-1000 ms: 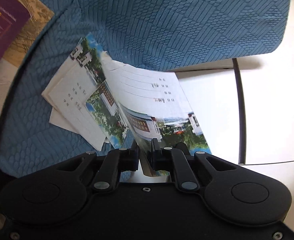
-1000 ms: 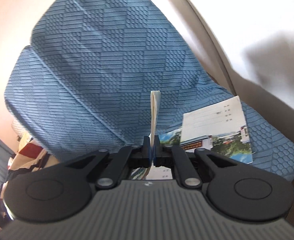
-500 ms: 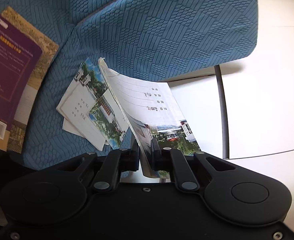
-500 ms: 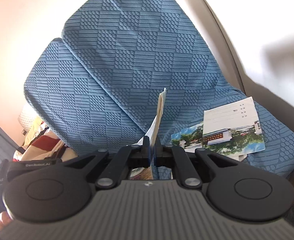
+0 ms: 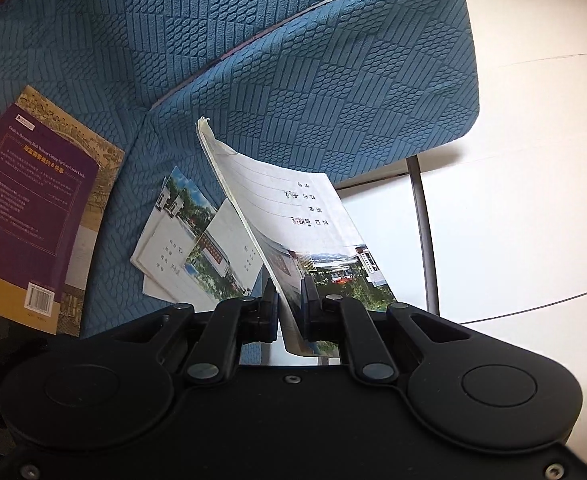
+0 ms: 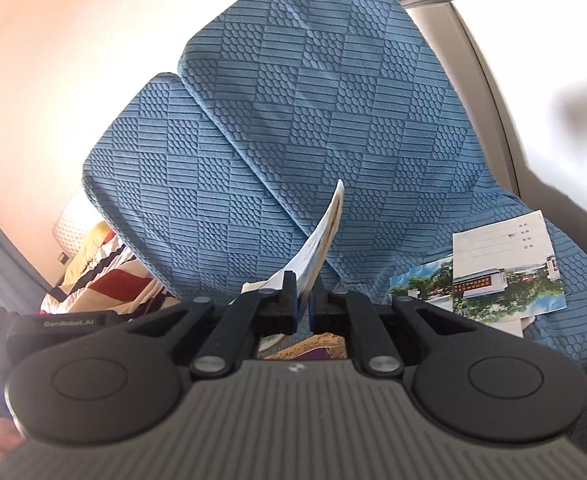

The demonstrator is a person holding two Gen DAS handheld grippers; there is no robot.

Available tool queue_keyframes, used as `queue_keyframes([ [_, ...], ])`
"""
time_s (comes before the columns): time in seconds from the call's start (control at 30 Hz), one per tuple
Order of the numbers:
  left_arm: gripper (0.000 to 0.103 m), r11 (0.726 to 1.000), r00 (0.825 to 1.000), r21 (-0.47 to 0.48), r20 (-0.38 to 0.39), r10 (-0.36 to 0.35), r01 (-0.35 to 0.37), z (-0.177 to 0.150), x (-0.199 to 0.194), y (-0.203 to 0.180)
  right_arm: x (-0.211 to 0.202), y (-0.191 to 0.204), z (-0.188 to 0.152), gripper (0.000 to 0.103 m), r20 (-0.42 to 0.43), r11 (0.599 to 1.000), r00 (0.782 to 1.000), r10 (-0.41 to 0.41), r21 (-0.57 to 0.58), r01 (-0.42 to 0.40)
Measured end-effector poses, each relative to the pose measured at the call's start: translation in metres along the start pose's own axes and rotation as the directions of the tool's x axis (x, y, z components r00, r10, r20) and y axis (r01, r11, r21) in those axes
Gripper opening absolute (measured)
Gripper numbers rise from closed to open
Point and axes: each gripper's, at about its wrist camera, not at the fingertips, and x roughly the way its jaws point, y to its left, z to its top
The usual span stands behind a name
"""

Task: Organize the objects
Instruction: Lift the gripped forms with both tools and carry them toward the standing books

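Paper booklet with a white lined cover and a photographed campus scene [image 5: 313, 236] stands clamped at its lower edge in the left gripper [image 5: 289, 308], lifted clear of the blue quilted sofa cushion [image 5: 333, 80]. The right gripper [image 6: 303, 300] pinches a second thin booklet [image 6: 321, 240], which curls away above the pads. Both look light and floppy, so a hold near the spine should sag least. Further off, several matching booklets [image 5: 197, 248] lie overlapped on the cushion, beside a purple-and-gold softcover book [image 5: 33, 200].
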Motion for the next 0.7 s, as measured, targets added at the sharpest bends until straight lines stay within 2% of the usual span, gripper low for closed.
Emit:
queue_keyframes([
  [0.37, 0.010, 1.000, 1.000, 0.024, -0.004, -0.005, 0.005, 0.006, -0.032, 0.024, 0.004, 0.028, -0.030, 0.009, 0.007, 1.000, 1.000, 0.007, 0.001, -0.007],
  [0.7, 0.010, 0.998, 0.999, 0.051, -0.004, 0.042, -0.042, 0.012, -0.045, 0.062, 0.025, 0.040, -0.065, 0.009, -0.030, 1.000, 1.000, -0.010, 0.023, 0.011],
])
